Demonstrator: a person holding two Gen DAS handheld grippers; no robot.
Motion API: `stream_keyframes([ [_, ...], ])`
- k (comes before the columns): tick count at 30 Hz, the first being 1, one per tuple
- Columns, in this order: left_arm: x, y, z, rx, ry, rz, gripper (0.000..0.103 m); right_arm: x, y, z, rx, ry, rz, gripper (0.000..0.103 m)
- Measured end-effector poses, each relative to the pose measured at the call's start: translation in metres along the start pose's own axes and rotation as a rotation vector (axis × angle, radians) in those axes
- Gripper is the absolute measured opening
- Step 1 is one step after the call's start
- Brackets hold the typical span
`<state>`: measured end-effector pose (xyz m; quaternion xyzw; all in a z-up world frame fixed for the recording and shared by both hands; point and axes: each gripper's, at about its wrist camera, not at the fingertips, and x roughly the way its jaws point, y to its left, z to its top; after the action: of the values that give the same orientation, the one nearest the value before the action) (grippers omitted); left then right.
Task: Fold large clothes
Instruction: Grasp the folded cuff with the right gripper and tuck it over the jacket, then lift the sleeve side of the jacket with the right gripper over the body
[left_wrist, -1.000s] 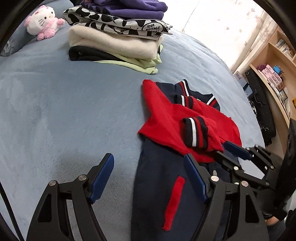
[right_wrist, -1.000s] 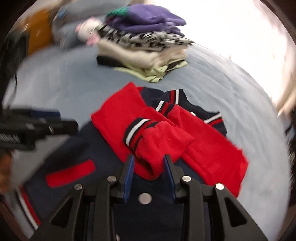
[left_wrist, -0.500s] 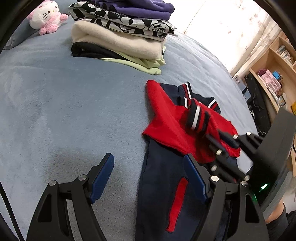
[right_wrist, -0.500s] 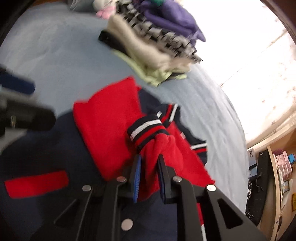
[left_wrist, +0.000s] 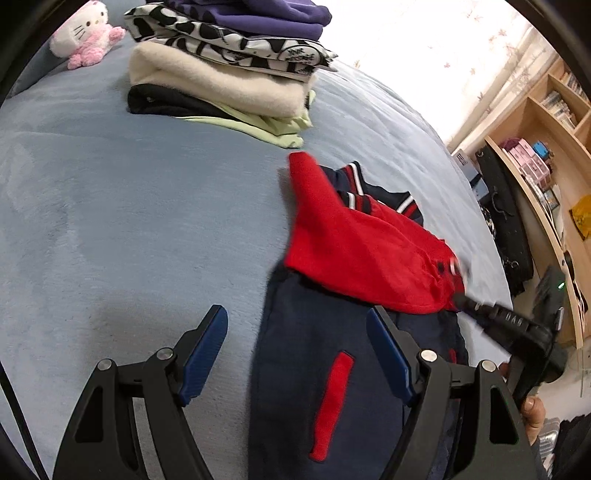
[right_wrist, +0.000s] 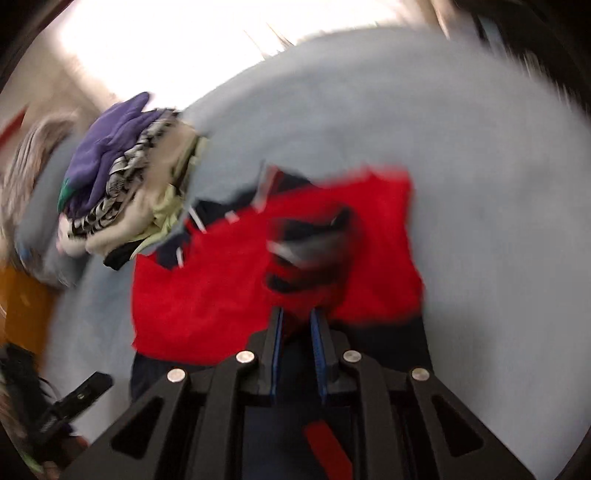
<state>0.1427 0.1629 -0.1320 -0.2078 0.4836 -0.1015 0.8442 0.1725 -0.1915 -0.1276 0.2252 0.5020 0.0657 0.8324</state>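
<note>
A navy jacket (left_wrist: 317, 317) with red sleeves lies on the blue bed cover (left_wrist: 129, 221). Its red sleeves (left_wrist: 351, 247) are folded across the chest. My left gripper (left_wrist: 297, 350) hovers open over the jacket's lower left edge, with nothing between its pads. At the jacket's right side my right gripper (left_wrist: 456, 295) is shut on the end of one red sleeve. The right wrist view is blurred. It shows the right gripper (right_wrist: 297, 328) pinching red sleeve fabric (right_wrist: 221, 288) just below the striped cuff (right_wrist: 310, 254).
A stack of folded clothes (left_wrist: 229, 74) sits at the far side of the bed, with a pink and white plush toy (left_wrist: 86, 40) to its left. Wooden shelves (left_wrist: 535, 166) and a hanging black bag (left_wrist: 506, 221) stand past the bed's right edge.
The right gripper closed tighter on the red sleeve, rolled, and swung to the jacket's right side, drawing the striped cuff with it. The left gripper stayed open and almost still.
</note>
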Motion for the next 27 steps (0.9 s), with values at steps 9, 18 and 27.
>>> stream_keyframes([
  [9, 0.008, -0.022, 0.024, 0.134, 0.039, -0.008, 0.076, -0.042, -0.009, 0.016, 0.004, -0.041, 0.105, 0.043],
  [18, 0.051, -0.044, 0.071, 0.259, 0.114, -0.002, 0.076, -0.002, -0.026, 0.062, 0.057, 0.051, 0.131, 0.043],
  [27, 0.078, -0.038, 0.086, 0.214, 0.180, -0.044, 0.076, 0.032, -0.043, 0.071, 0.058, 0.134, 0.072, 0.043],
])
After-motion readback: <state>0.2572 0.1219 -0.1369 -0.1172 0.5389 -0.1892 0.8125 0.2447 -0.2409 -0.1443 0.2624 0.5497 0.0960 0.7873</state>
